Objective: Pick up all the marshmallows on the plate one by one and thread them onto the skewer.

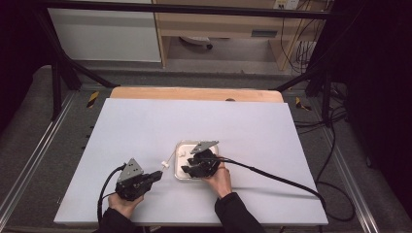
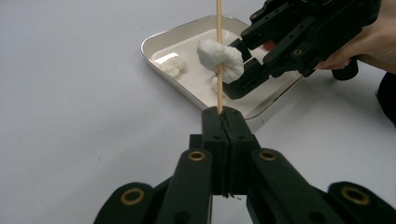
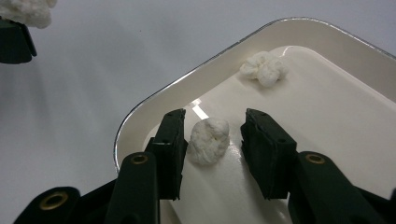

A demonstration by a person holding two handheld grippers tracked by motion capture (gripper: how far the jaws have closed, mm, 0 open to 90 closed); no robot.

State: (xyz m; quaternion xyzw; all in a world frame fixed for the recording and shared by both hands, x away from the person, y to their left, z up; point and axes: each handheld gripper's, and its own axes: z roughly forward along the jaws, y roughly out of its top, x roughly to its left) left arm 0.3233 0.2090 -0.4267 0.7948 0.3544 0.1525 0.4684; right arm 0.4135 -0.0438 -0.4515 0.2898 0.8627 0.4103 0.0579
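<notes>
My left fingers clamped on a skewer, my right fingers apart around a marshmallow.

My left gripper (image 2: 223,116) pinches the wooden skewer (image 2: 218,56), one marshmallow (image 2: 220,58) already threaded on it. My right gripper (image 3: 214,140) stands open in the white tray (image 3: 154,100), a loose marshmallow (image 3: 208,140) between its fingers; another piece (image 3: 263,67) lies at one o'clock. The tray sits on the white tabletop (image 1: 145,126), at three o'clock from my left gripper.
</notes>
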